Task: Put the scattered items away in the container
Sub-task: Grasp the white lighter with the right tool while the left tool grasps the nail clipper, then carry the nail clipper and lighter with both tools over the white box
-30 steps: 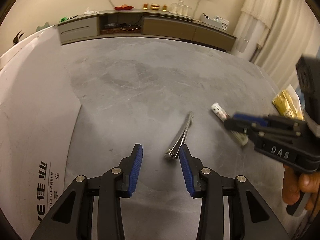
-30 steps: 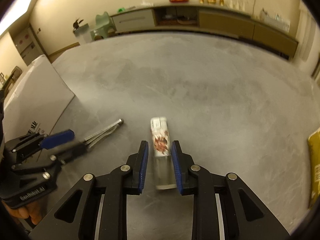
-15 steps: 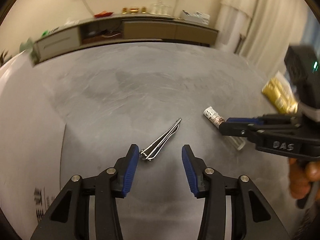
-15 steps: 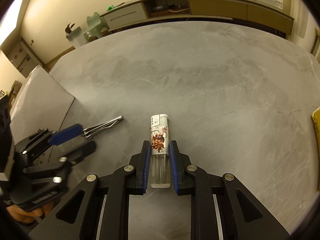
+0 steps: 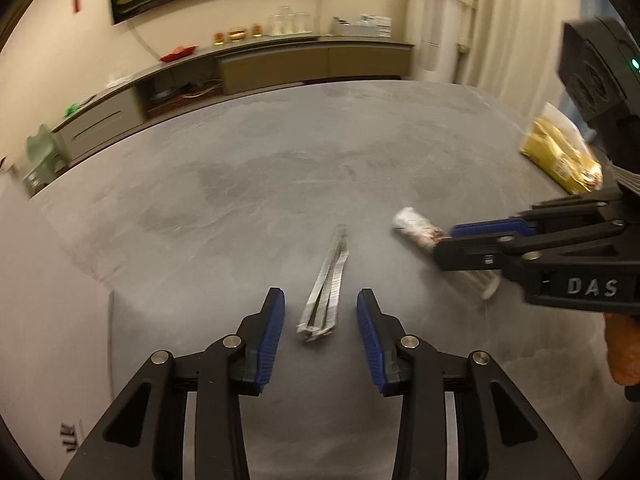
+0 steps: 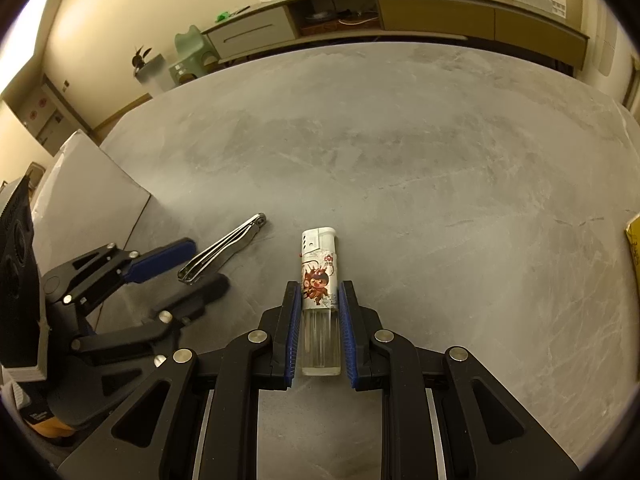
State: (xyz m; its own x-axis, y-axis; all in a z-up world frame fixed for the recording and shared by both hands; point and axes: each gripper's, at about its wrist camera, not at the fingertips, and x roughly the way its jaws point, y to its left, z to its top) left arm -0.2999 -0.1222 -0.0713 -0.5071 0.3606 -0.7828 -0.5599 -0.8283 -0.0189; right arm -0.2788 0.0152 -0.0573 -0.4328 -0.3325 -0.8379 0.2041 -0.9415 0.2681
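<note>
Partly, right claw (image 5: 460, 240) hiding blurred lighter (image 5: 416, 226)

Grey table (image 6: 400, 168) (clippers (image 6: 224, 250), lighter (image 6: 320, 276)).

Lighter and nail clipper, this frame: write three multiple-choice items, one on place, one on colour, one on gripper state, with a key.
1. The nail clipper lies:
A. between the left gripper's open fingers
B. on the white box
C. on the gold packet

2. Pads gripping the lighter are:
A. red
B. blue
C. green

3. The right gripper is:
A. wide open
B. out of view
C. shut on the lighter

Key: A, clipper sits on the table between spread fingers; B, blue pads; C, pads press both lighter sides.
</note>
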